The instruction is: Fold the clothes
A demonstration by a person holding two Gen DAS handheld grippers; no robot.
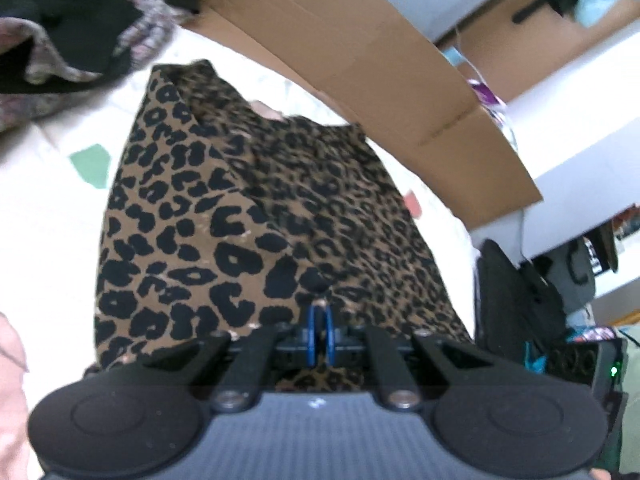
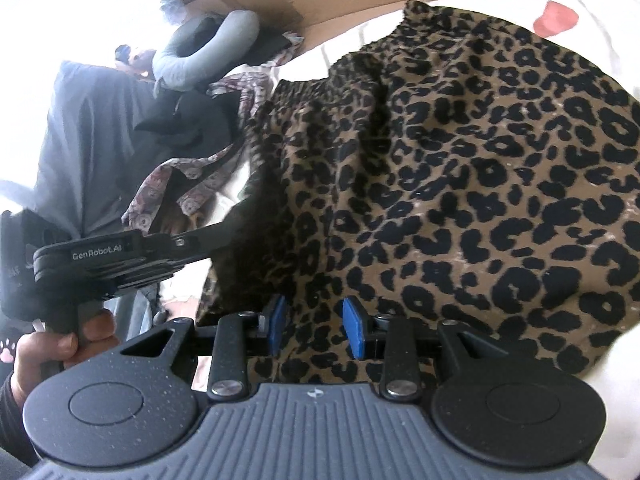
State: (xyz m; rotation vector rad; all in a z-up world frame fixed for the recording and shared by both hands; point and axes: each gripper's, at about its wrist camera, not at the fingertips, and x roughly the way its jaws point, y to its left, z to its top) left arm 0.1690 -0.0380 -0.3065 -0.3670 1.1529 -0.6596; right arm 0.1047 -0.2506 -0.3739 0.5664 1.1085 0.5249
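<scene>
A leopard-print garment point(image 1: 256, 216) lies spread on a white sheet point(image 1: 48, 216); it also fills the right wrist view point(image 2: 460, 184). My left gripper point(image 1: 320, 332) has its blue pads pressed together on a pinch of the garment's near edge. Seen from the right wrist view, the left gripper point(image 2: 224, 232) reaches into the cloth's left side, with a hand point(image 2: 60, 344) on its handle. My right gripper point(image 2: 315, 326) hovers over the garment's near part. Its blue pads point(image 2: 277, 322) stand apart, and flat cloth shows in the gap, unpinched.
A cardboard box flap point(image 1: 360, 60) rises behind the garment. A heap of dark and patterned clothes point(image 1: 60, 40) lies at the far left, also seen in the right wrist view point(image 2: 188, 168). A grey neck pillow point(image 2: 208, 44) rests behind. Black bags point(image 1: 520, 300) stand at the right.
</scene>
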